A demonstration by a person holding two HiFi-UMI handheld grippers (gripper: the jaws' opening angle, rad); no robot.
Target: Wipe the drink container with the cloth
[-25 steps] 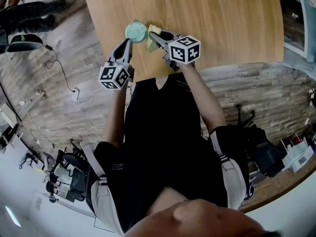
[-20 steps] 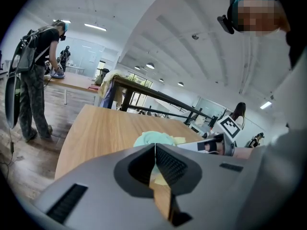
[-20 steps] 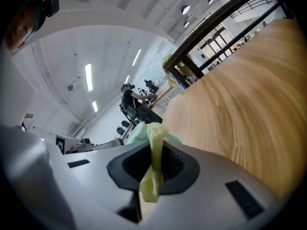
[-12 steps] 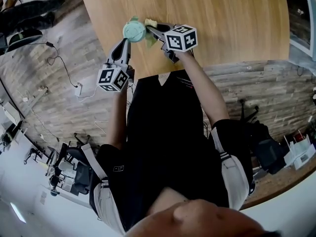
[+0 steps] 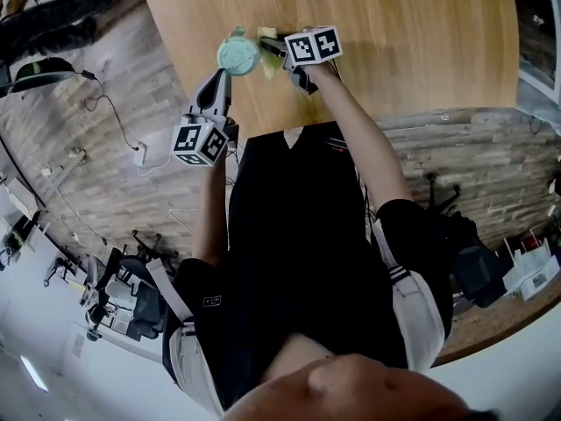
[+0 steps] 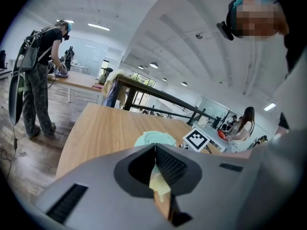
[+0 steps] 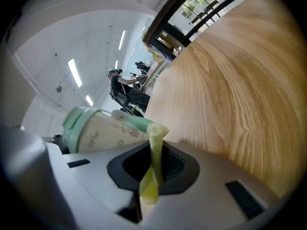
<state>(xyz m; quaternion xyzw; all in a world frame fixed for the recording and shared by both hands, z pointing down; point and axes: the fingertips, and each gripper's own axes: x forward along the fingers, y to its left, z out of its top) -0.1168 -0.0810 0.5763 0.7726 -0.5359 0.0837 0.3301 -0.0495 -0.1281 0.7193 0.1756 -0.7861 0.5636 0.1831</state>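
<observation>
Head view first: drink container [image 5: 238, 55], mint lid turned up, near the front edge of the worktop [image 5: 394, 51] and between both grippers. Left gripper [image 5: 223, 75] reaching it from the near side; right gripper [image 5: 270, 47] just beside it, with the yellow cloth [image 5: 267, 67] at the tips. Not possible to tell whether standing on the wood or lifted a little. Left gripper view next: fingers [image 6: 170, 166] clenched on a pale piece, most likely a part of the container under the lid, with the mint lid just beyond the tips. Right gripper view last: fingers [image 7: 173, 163] clamped on a thin fold of the cloth, its free end touching the green band of the cream body. Possible trouble from here, as a judgement: so narrow a fold pulling out of the grasp during rubbing; the container twisting in the small left hold under side pressure; and, so close to the edge, tipping or sliding off after too strong a push.
</observation>
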